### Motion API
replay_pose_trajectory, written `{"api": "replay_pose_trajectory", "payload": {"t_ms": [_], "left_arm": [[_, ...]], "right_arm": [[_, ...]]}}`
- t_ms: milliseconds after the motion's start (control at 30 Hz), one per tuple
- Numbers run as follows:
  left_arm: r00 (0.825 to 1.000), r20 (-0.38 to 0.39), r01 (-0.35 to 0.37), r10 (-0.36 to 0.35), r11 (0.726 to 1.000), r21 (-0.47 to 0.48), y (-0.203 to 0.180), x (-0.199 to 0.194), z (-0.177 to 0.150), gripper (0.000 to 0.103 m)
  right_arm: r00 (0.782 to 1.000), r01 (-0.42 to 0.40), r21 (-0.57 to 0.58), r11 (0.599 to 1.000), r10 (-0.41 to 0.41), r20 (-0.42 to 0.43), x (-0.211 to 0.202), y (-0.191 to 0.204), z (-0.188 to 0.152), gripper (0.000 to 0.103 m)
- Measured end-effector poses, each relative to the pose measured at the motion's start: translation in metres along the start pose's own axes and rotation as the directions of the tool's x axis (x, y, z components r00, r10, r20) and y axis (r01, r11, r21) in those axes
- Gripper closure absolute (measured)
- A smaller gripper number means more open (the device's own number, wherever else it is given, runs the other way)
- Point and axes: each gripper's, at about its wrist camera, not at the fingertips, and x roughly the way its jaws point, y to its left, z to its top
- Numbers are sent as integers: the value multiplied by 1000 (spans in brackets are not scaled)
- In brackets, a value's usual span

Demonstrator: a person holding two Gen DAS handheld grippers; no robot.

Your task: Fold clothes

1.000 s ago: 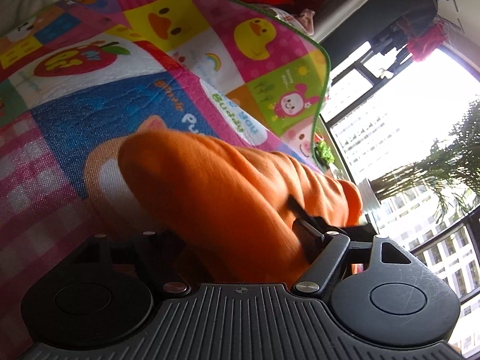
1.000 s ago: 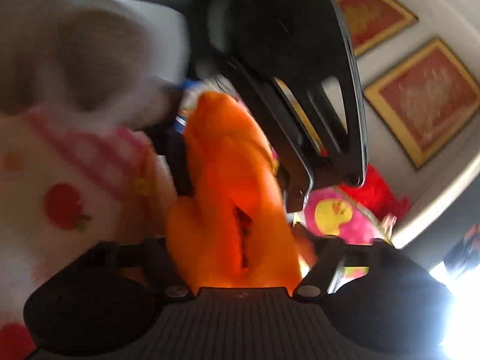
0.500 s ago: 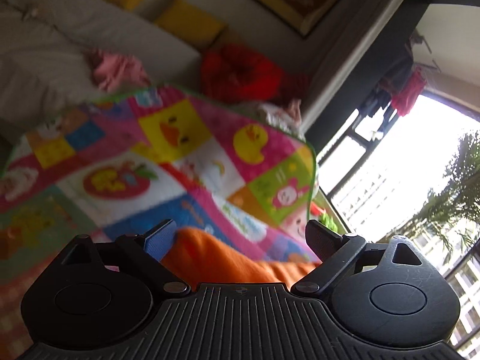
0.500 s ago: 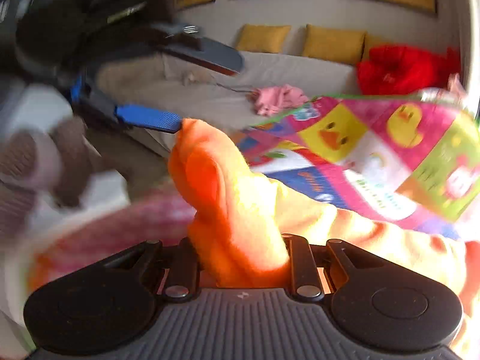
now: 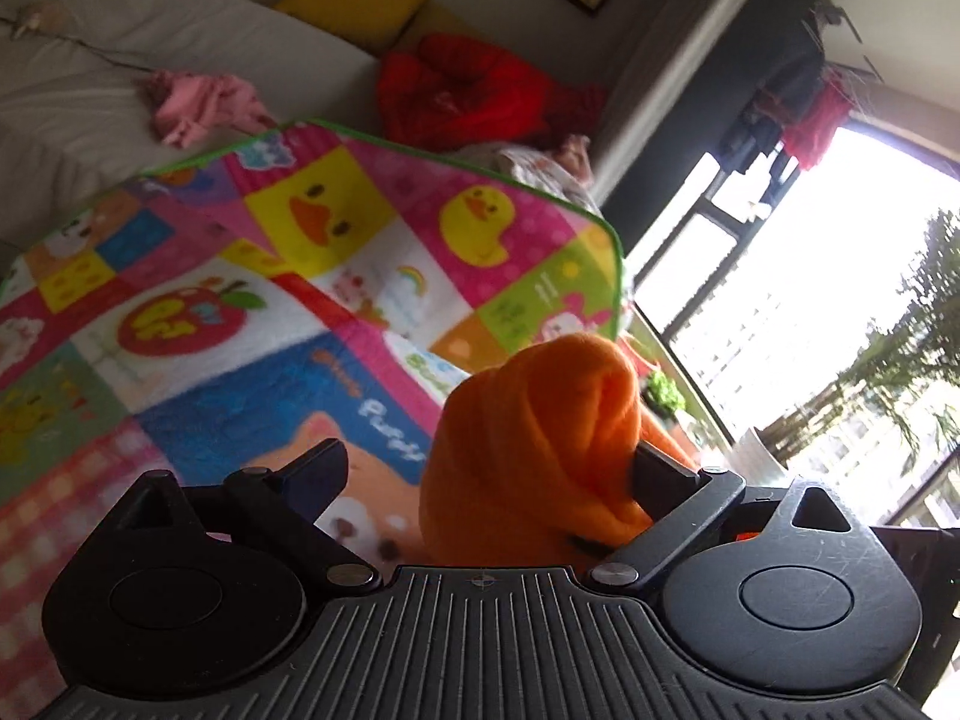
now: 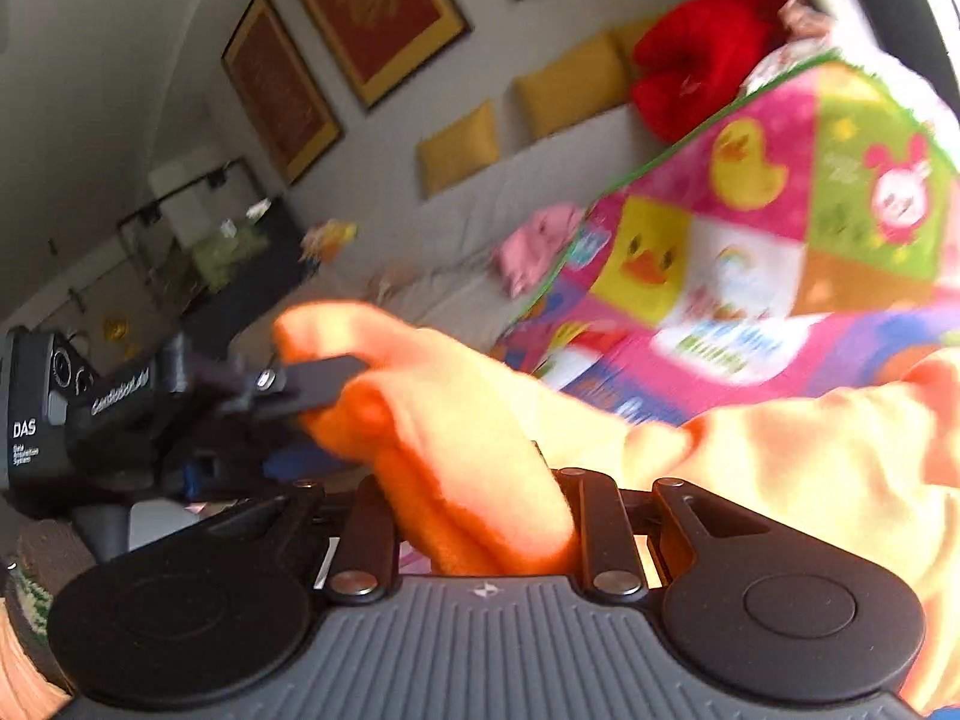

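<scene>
Orange garment (image 6: 480,480) sits clamped in the right gripper (image 6: 480,531); left gripper (image 5: 486,474) jaws, just opening, stand apart around it.

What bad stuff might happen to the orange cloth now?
The left claw stands wide open, with the orange cloth bunched against only one finger, so that end may slip off. Only the right claw is pinching the cloth, so it might droop onto the colourful play mat in a crumpled heap and spoil the fold.
</scene>
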Motion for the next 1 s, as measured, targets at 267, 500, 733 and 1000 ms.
{"api": "replay_pose_trajectory", "payload": {"t_ms": [267,500,733,1000], "left_arm": [[996,-73,65,-58,993,94,-45,48,-10,3],[985,-168,45,-26,993,109,-51,81,-22,3],[971,-240,22,-5,997,69,-38,101,-32,3],[965,-253,77,-70,997,19,-36,104,-40,3]], "right_arm": [[974,179,120,976,-193,115,-52,-85,0,80],[833,436,312,844,-510,214,-92,-162,13,71],[708,644,376,666,-705,38,-98,-238,5,42],[892,446,298,844,-446,-74,-43,-201,-2,41]]}}
